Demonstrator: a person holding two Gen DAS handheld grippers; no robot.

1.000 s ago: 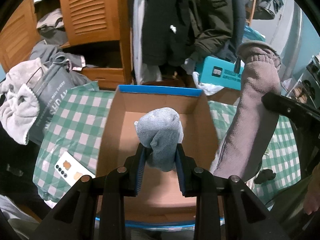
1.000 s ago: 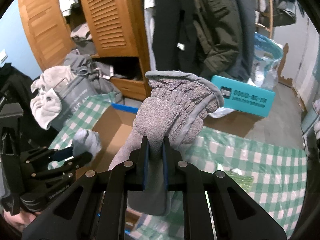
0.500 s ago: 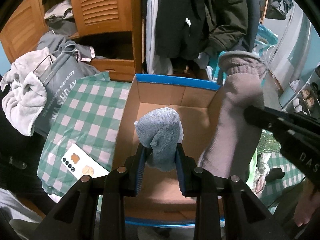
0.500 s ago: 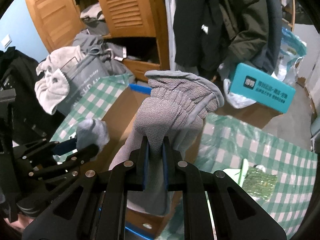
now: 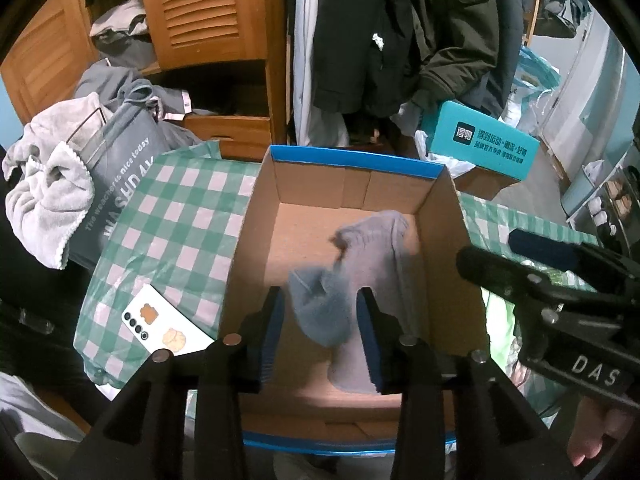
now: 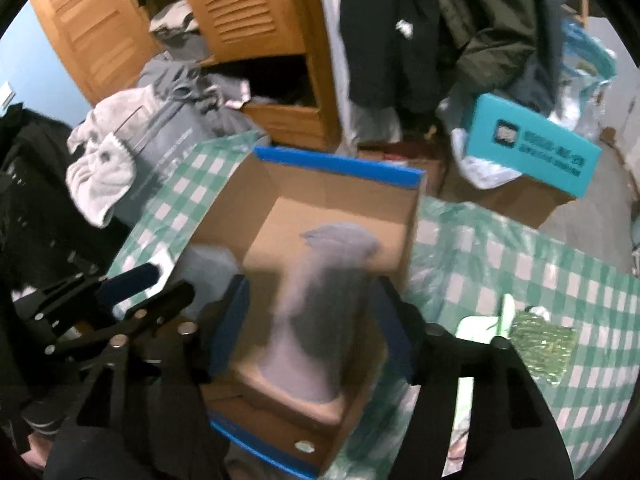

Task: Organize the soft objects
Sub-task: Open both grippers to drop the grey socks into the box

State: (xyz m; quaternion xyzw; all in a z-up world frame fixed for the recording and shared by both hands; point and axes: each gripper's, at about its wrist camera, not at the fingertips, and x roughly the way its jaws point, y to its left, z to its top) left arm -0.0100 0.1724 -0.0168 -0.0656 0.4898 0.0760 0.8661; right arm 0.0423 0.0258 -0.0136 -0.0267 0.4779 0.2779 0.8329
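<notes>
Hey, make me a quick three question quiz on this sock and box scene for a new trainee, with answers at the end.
1. True or false: the cardboard box sits on a green checked cloth.
2. Which item lies on the cloth left of the box: A) a white phone, B) a mug, C) scissors?
3. Fill in: the long grey sock between the right tongs is over the ____.

Key
1. True.
2. A, the white phone.
3. Box. Both tongs are opening; the left tongs no longer press the blue-grey sock.
</notes>
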